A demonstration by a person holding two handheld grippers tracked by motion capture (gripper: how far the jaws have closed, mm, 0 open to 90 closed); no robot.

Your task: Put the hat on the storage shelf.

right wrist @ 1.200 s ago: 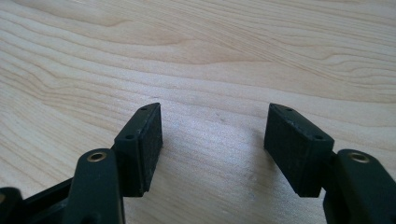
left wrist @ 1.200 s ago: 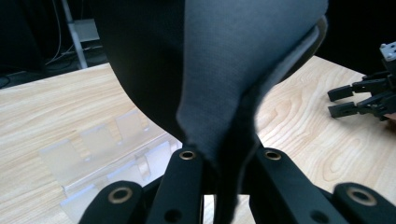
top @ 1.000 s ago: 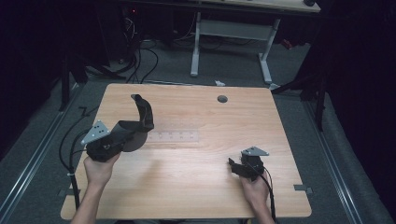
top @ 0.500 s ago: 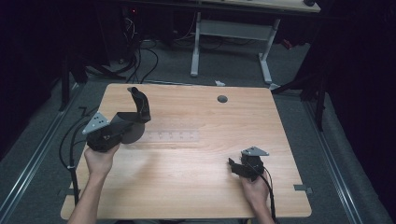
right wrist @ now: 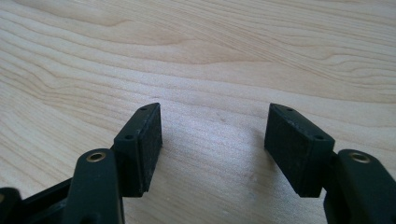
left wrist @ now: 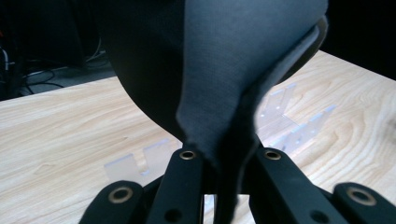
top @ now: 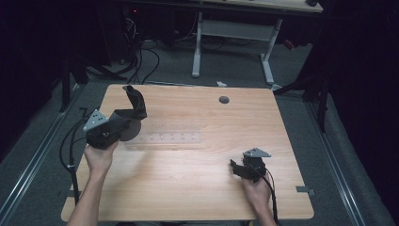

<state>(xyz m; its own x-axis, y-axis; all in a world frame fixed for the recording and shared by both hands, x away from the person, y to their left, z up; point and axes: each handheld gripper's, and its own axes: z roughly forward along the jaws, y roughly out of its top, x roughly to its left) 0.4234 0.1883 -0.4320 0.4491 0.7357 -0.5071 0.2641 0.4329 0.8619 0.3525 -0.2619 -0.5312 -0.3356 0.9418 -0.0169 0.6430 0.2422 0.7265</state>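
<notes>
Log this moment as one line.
left gripper: shut on dark cloth | right gripper: open, nothing held | clear rack: on table

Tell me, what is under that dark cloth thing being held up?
Under the dark cloth, a clear plastic rack lies on the wooden table; the cloth hides the rack's left end.

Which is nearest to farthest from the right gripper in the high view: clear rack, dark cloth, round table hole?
From the right gripper, at the table's near right:
1. Clear rack, flat at table centre-left.
2. Round table hole, toward the far edge.
3. Dark cloth, pinched in the left gripper, far left.
</notes>
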